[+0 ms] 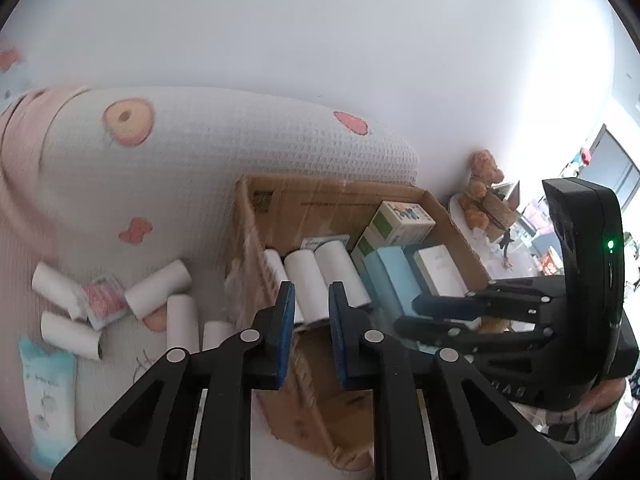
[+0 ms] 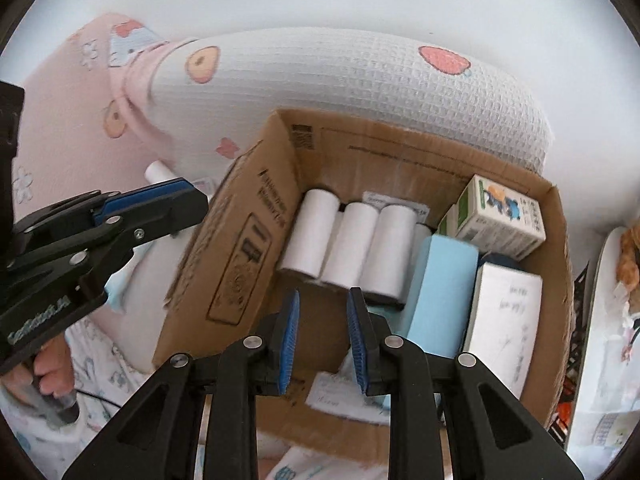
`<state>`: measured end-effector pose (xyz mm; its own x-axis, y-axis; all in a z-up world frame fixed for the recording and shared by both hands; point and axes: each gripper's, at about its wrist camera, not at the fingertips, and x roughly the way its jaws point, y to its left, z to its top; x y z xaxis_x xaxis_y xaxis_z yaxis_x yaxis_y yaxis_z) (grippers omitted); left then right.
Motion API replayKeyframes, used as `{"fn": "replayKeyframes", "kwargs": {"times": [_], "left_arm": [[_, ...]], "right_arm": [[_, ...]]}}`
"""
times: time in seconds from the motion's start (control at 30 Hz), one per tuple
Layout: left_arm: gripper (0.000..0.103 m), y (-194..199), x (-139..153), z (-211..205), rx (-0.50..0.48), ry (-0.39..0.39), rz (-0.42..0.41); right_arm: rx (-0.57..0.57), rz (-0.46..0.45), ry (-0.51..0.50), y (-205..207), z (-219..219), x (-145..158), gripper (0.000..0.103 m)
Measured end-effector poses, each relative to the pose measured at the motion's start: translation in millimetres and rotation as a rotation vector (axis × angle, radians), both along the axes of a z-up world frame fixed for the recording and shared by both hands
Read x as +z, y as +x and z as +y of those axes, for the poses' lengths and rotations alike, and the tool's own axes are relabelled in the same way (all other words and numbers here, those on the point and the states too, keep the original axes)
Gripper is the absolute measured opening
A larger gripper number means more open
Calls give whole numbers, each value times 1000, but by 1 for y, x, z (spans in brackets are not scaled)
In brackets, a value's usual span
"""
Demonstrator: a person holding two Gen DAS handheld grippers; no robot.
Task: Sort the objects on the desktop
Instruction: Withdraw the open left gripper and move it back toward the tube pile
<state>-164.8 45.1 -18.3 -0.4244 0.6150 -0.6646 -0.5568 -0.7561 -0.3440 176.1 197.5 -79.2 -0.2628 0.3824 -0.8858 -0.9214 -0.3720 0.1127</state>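
An open cardboard box (image 1: 320, 200) (image 2: 240, 248) sits on a bed and holds several white paper rolls (image 1: 306, 272) (image 2: 360, 240), a light blue box (image 1: 396, 276) (image 2: 444, 288), a green and white carton (image 1: 400, 220) (image 2: 496, 216) and a white box (image 1: 440, 272) (image 2: 504, 312). Several more white rolls (image 1: 156, 288) lie loose on the sheet left of the box. My left gripper (image 1: 312, 292) (image 2: 196, 200) hovers over the box's left wall, open with a narrow gap and nothing in it. My right gripper (image 2: 325, 300) (image 1: 412, 314) hangs above the box's inside, open and empty too.
A waffle-weave pillow (image 1: 240, 140) with pink prints lies behind the box. Among the loose rolls are a small pink packet (image 1: 102, 300) and a pale blue tissue pack (image 1: 48, 392). A teddy bear (image 1: 480, 188) sits on a stand to the right.
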Motion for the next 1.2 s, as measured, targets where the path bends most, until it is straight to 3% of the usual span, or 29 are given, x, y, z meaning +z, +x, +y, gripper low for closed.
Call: {"fn": "replayKeyframes", "kwargs": {"times": [0.2,0.4,0.47,0.57,0.7,0.8,0.93,1.03,1.2], "left_arm": [[36,26,-36,-40,18,108,-3],[42,43,-85,-73,42,86,15],[42,45,-101,-86,55,103,-6],[43,44,-119,-101,142,70,-44],[47,34,-129,-106,123,171,-151],[47,30,-132,-107,151,190,-167],[47,18,-138,-119,202,234,-220],[47,5,-147,-137,277,298,-288],[47,-17,-163,-155,375,333,-353]], "right_arm": [[-25,-18,66,-8,-28,-11,21],[-36,-15,128,-19,-56,-23,21],[-42,-7,164,-19,-63,-24,21],[-49,10,234,-18,-77,-21,21],[-28,13,387,-30,-112,-10,21],[-40,16,470,-49,-135,-8,21],[40,58,503,-85,-152,-7,21],[104,13,514,-115,-152,-14,21],[134,-3,406,-149,-128,-34,21]]}}
